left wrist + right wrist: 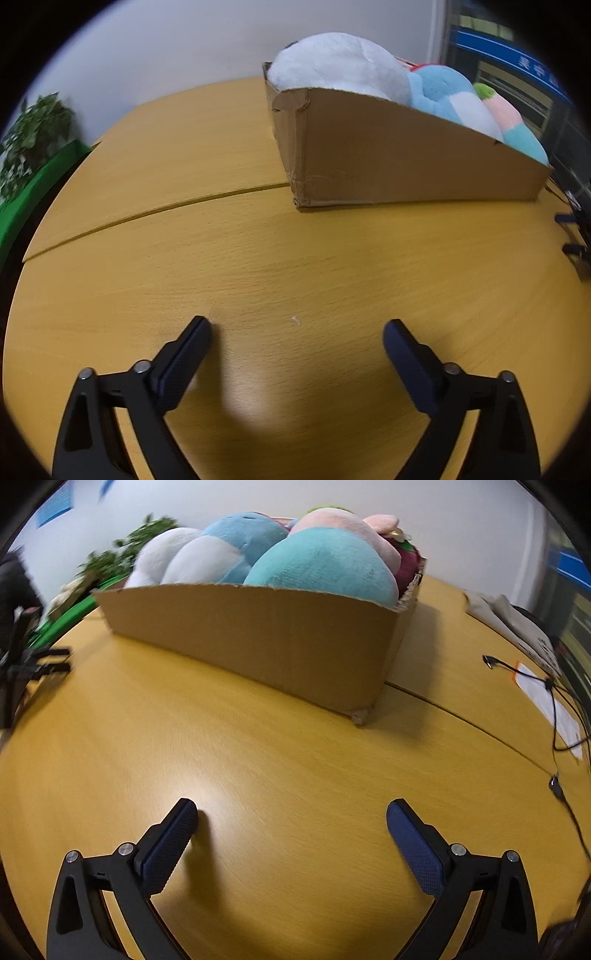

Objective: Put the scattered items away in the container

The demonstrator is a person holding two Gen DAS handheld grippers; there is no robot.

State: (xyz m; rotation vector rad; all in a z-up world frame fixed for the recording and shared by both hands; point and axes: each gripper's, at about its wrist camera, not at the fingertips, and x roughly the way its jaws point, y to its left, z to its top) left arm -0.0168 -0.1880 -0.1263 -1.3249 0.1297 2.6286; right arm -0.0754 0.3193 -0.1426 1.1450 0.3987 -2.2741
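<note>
A brown cardboard box (388, 155) stands on the yellow wooden table (258, 266), filled with several plush toys: a white one (332, 62), a blue one (439, 88) and a pink and teal one (517, 125). My left gripper (297, 334) is open over bare tabletop in front of the box, nothing between its fingers. In the right wrist view the same box (258, 635) holds the white plush (162, 557), blue plush (236, 535) and teal plush (325, 565). My right gripper (291, 812) is also open and empty, short of the box.
A green plant (33, 133) and a green board (33, 192) lie beyond the table's left edge. Black cables (557, 716), a white paper (550, 701) and a folded cloth (506, 616) sit at the table's right side. A seam (155, 212) runs across the tabletop.
</note>
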